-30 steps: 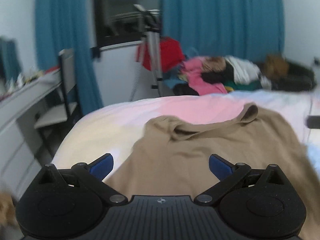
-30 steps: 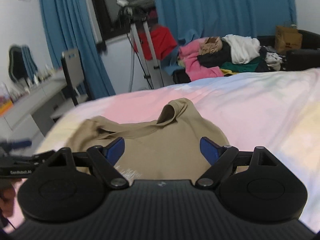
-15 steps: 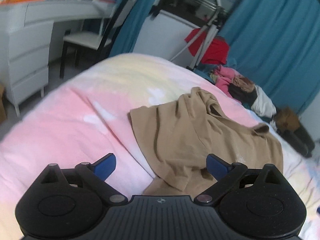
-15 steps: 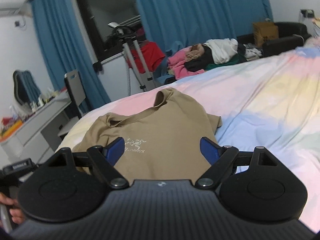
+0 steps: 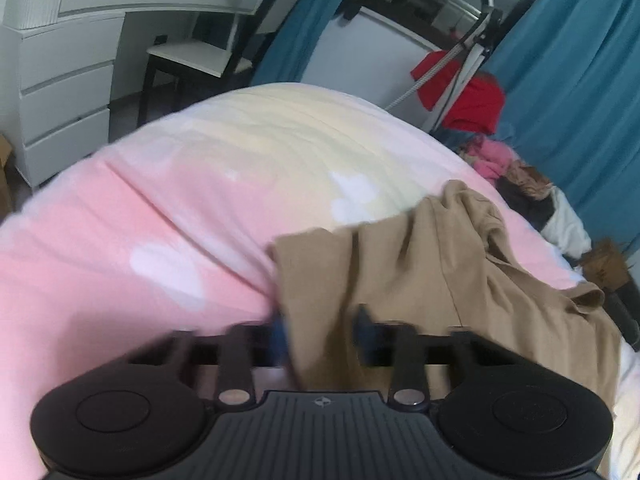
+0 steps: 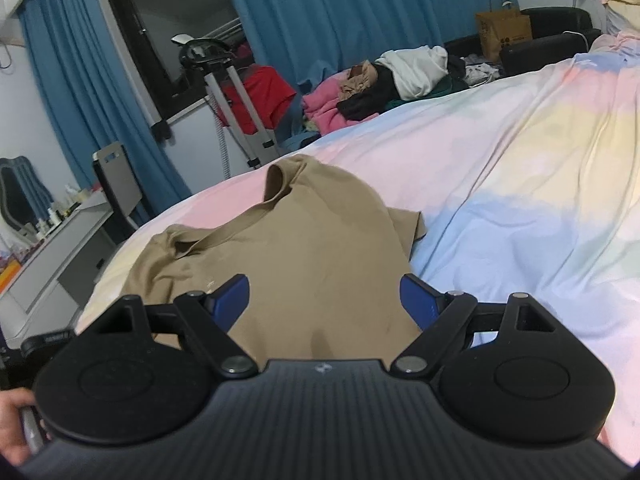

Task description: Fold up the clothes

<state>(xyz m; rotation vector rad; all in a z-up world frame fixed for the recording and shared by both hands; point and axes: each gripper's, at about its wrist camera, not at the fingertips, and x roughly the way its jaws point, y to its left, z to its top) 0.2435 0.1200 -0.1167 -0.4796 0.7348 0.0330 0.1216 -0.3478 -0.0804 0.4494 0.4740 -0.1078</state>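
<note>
Tan T-shirt point(image 5: 420, 272) lies rumpled on the bed point(image 5: 180, 208); left gripper point(image 5: 320, 334) fingers pinch its hem, right gripper point(image 6: 322, 300) fingers spread above. Shallow bite may slip, dragging fabric crooked.

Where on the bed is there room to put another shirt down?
Bare quilt lies to the right of the tan shirt, across the pastel bedspread toward the pillow end. More lies to its left, on the pink stretch facing the white desk. It is crowded beyond the bed, at the clothes pile by the blue curtain.
</note>
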